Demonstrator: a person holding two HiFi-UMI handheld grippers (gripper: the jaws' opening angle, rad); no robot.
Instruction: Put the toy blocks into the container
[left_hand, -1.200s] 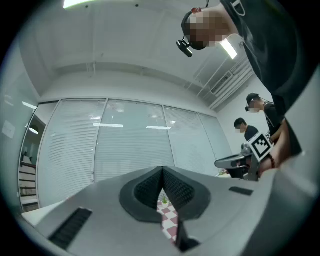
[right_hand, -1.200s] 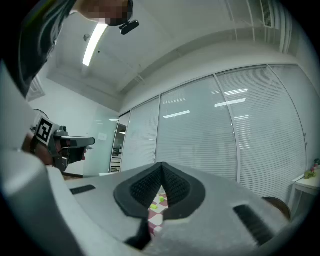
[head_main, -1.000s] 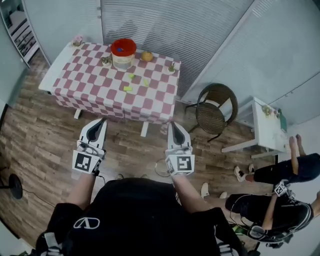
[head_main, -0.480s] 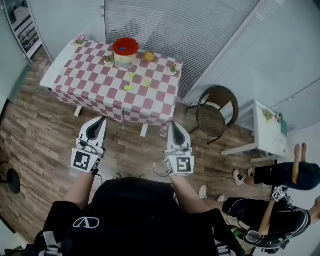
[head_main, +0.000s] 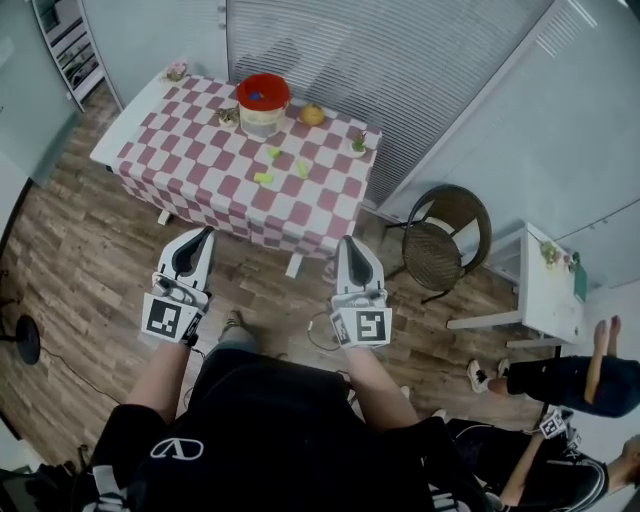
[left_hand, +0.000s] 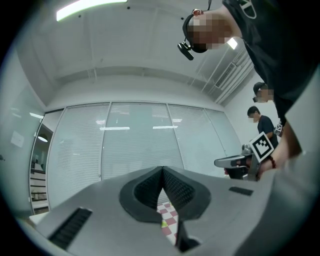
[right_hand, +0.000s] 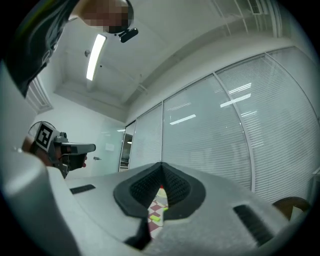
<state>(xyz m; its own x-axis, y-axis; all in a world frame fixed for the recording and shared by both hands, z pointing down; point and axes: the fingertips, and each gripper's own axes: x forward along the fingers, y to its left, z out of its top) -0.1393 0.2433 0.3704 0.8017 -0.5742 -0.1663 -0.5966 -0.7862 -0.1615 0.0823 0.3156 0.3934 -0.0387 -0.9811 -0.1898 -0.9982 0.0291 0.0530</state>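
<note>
Your left tongs (head_main: 203, 233) and right tongs (head_main: 349, 242) have moved nearer the checkered tabletop (head_main: 190, 170); both are fully closed, gripping nothing.

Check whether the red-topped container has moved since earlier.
No; the red-topped container stays at the far edge of the pink checked table, beside the orange ball.

You're in an office-type room. Ahead of your jaws run tall glass partitions (head_main: 420, 70) with slatted blinds, and a strip light (right_hand: 95, 57) sits in the white ceiling above them. Wood-look plank flooring (head_main: 80, 260) lies below the jaws. A worktop (head_main: 190, 165) in a red-and-white checked cloth stands straight ahead. A wicker chair (head_main: 440, 235) and a white side table (head_main: 545, 285) are off to the right of the right gripper (head_main: 352, 245) jaws. Open shelving (head_main: 65, 45) stands far left of the left gripper (head_main: 196, 240) jaws.
</note>
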